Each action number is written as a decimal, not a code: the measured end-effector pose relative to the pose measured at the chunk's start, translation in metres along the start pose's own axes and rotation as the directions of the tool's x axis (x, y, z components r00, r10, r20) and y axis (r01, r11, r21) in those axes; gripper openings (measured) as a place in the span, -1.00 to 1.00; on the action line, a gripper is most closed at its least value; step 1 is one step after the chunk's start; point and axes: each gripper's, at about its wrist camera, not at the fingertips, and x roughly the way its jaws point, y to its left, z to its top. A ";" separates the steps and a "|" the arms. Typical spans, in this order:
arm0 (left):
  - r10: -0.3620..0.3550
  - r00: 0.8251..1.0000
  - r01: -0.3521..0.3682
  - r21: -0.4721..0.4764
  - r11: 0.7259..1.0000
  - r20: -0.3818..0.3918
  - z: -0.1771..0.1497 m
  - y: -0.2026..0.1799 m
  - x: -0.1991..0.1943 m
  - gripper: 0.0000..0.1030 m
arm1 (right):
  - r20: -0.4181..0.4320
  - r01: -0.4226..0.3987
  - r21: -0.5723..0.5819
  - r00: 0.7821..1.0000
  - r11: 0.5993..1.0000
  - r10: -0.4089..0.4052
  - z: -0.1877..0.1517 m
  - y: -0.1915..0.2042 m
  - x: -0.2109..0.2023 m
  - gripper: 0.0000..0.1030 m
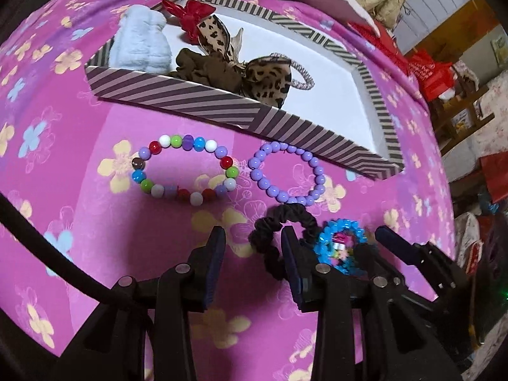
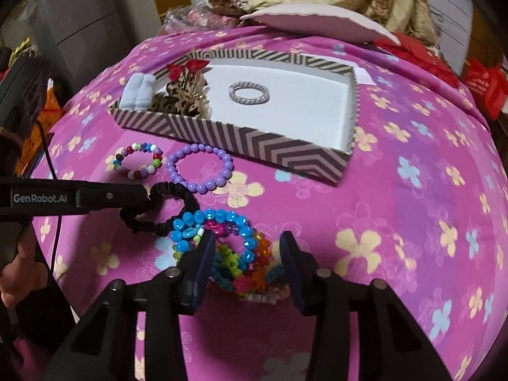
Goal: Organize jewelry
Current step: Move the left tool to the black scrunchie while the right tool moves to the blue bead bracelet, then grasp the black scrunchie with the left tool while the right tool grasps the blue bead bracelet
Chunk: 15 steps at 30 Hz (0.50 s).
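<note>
On the pink flowered cloth lie a multicoloured bead bracelet (image 1: pixel 227 161), a purple bead bracelet (image 1: pixel 254 162) and a black scrunchie (image 1: pixel 273 219). My left gripper (image 1: pixel 254 247) is open, with the scrunchie's left loop between its fingers and untouched by the pads. A heap of bright bead bracelets (image 2: pixel 241 266), topped by a blue one (image 2: pixel 219 214), sits between the fingers of my right gripper (image 2: pixel 246 247). That gripper is open and narrow, and a gap shows on its right side. Behind stands a striped box (image 2: pixel 254 139) with hair ties and bows on its left side.
Inside the box are a pale blue scrunchie (image 1: pixel 139 44), a red bow clip (image 1: pixel 193 16), leopard bows (image 1: pixel 270 79) and a silver tie (image 2: pixel 249 93). A pillow (image 2: pixel 317 19) and red bags (image 2: pixel 485 85) lie beyond. A black cable (image 1: pixel 47 247) hangs at the left.
</note>
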 end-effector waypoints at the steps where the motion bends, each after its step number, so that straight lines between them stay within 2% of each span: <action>1: 0.010 1.000 -0.010 0.005 1.000 -0.003 0.000 -0.001 0.002 0.01 | -0.006 -0.002 -0.007 1.000 1.000 0.002 0.001 0.000 0.003 -0.30; 5: 0.041 0.999 -0.041 0.037 0.998 0.010 0.001 -0.005 0.005 0.01 | -0.018 -0.013 -0.029 1.000 0.999 0.012 0.005 0.000 0.013 -0.54; 7: 0.051 0.998 -0.052 0.052 0.997 0.020 0.002 -0.007 0.006 -0.03 | -0.022 -0.007 -0.038 1.000 0.999 0.006 0.005 0.000 0.015 -0.72; 8: 0.056 0.998 -0.057 0.066 0.996 0.026 0.002 -0.008 0.006 -0.24 | -0.020 -0.010 -0.037 1.000 0.999 0.009 0.004 0.000 0.015 -0.74; 11: 0.061 0.998 -0.063 0.086 0.994 0.025 0.002 -0.008 0.007 -0.53 | 0.006 -0.024 -0.021 1.000 0.999 0.024 0.004 -0.001 0.008 -0.79; 15: 0.029 0.999 -0.032 0.070 0.997 0.033 0.002 -0.002 -0.004 -0.65 | 0.053 -0.062 0.004 0.997 0.998 0.062 0.006 -0.002 -0.012 -0.79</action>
